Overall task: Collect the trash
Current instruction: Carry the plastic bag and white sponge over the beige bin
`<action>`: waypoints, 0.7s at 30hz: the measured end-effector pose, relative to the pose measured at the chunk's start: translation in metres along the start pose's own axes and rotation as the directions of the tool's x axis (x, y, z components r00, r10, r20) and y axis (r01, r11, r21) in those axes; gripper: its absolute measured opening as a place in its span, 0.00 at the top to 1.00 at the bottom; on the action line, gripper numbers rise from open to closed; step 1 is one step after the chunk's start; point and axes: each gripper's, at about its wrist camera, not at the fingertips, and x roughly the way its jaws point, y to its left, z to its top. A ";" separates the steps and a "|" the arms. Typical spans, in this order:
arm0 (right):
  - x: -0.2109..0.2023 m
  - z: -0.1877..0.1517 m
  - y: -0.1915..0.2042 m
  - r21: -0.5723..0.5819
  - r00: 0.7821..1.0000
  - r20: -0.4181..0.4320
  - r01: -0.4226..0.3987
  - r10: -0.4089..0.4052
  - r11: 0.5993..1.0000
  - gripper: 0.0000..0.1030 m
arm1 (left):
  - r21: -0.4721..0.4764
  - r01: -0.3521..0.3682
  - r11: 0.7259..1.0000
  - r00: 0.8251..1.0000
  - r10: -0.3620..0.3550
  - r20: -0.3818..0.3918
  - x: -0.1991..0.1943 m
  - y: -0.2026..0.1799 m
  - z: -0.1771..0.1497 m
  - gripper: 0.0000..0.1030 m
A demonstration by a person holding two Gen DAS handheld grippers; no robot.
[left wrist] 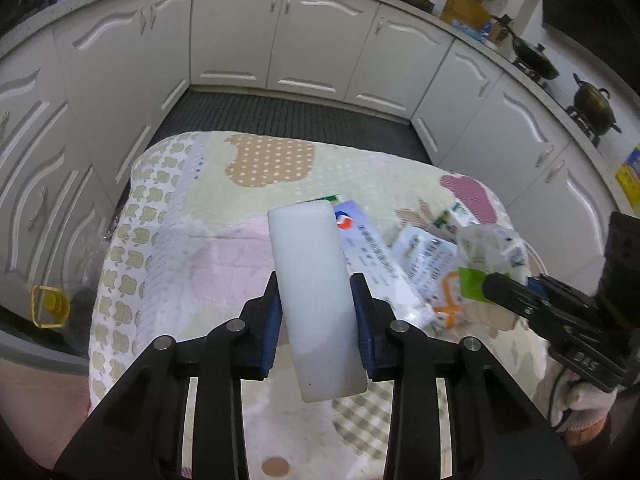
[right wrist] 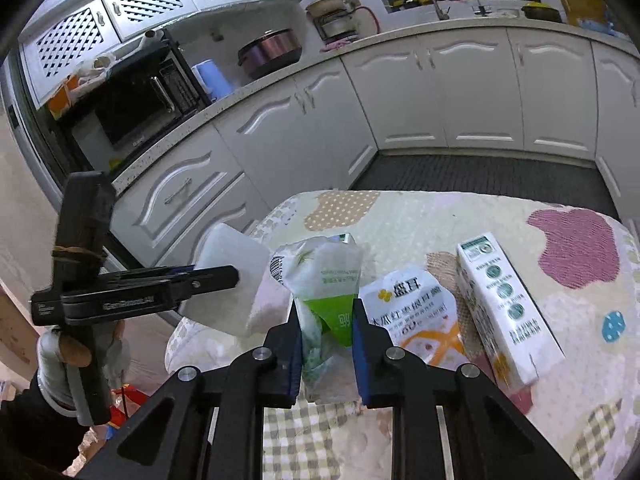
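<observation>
Left claw [left wrist: 316, 312] clenched on a white foam block [left wrist: 310, 280], right claw [right wrist: 326, 336] clenched on a green-and-white wrapper [right wrist: 324, 280]; beyond them, the cloth-covered table [right wrist: 460, 212].

1 white foam block [left wrist: 316, 304], 2 plastic wrappers [right wrist: 324, 280], 1 carton [right wrist: 504, 308], 2 grippers [left wrist: 316, 316].

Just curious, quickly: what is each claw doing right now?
Left gripper: closed on the white foam block.
Right gripper: closed on the green-and-white plastic wrapper.
</observation>
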 end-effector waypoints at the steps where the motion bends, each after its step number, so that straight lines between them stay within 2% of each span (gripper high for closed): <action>1: -0.003 -0.002 0.000 0.001 1.000 0.002 0.009 -0.009 1.000 0.81 | 0.009 0.004 1.000 1.000 -0.004 0.005 -0.004 -0.004 -0.002 0.71; 12: -0.031 -0.021 -0.009 0.040 0.998 0.024 0.064 -0.065 0.997 0.81 | 0.142 0.038 0.989 0.999 -0.042 0.024 -0.023 -0.068 -0.021 0.71; 21: -0.066 -0.031 -0.030 0.084 0.992 0.056 0.110 -0.114 0.990 0.81 | 0.198 0.063 0.978 0.998 -0.067 0.011 -0.015 -0.109 -0.031 0.71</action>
